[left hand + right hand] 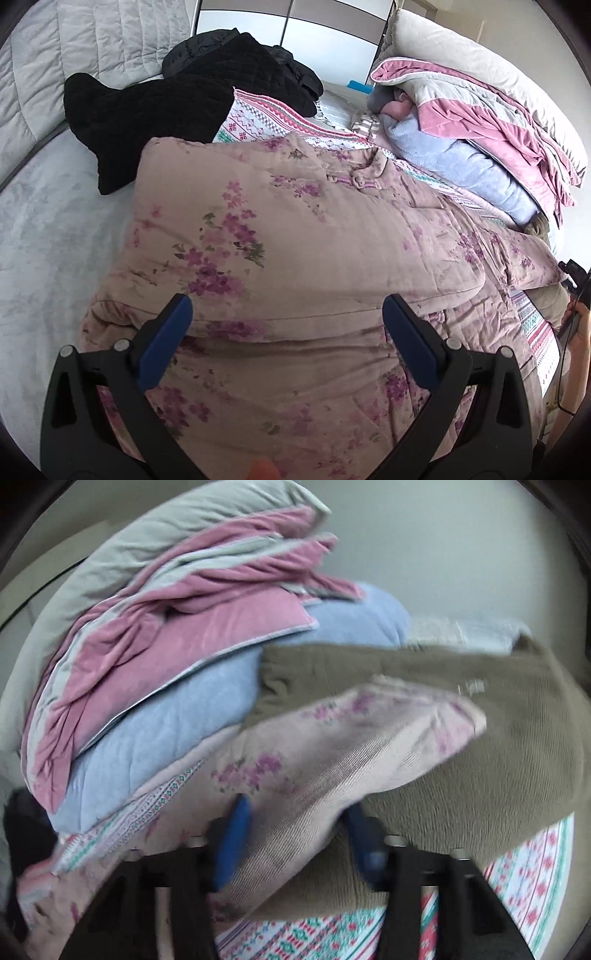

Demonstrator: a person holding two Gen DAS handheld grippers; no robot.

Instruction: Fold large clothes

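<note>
My left hand-held gripper (286,339) is spread wide, its two blue-padded fingers (166,343) well apart and empty, angled downward. My right hand-held gripper (295,834) looks closed down on a fold of cloth that runs between its blue pads (234,845); the view is blurred, so I can't judge how tight. At the right edge of the left view I glimpse my right hand (578,332).
</note>
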